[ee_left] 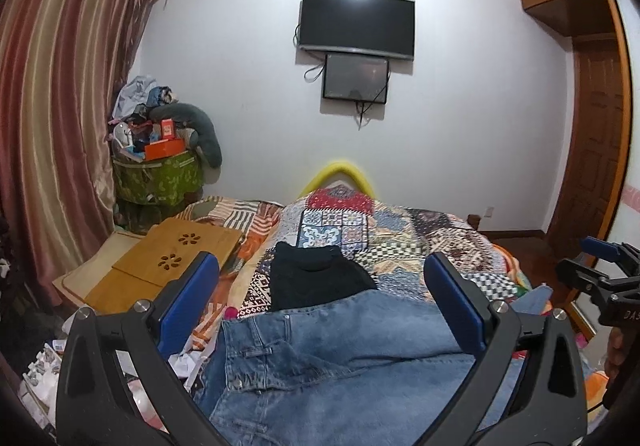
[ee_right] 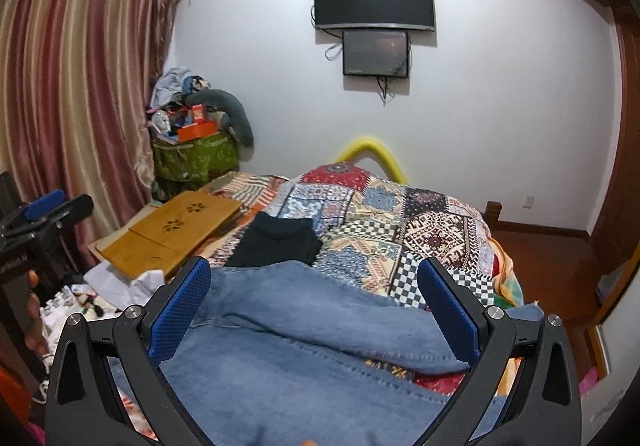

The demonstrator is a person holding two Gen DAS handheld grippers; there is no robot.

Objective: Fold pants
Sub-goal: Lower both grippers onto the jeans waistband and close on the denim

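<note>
Blue denim jeans (ee_left: pixel 340 358) lie spread on the patchwork bed, waistband and belt loops at the left in the left wrist view. They also fill the lower part of the right wrist view (ee_right: pixel 304 342), where a fold of leg lies across. My left gripper (ee_left: pixel 322 274) is open above the waist end, its blue pads wide apart and empty. My right gripper (ee_right: pixel 314 282) is open above the leg end, holding nothing. The right gripper also shows at the right edge of the left wrist view (ee_left: pixel 600 270).
A folded black garment (ee_left: pixel 312 278) lies on the patchwork quilt (ee_left: pixel 400 238) just beyond the jeans. A wooden lap desk (ee_left: pixel 168 262) sits at the bed's left. A cluttered green bin (ee_left: pixel 160 174) stands by the curtain. A TV (ee_left: pixel 356 24) hangs on the far wall.
</note>
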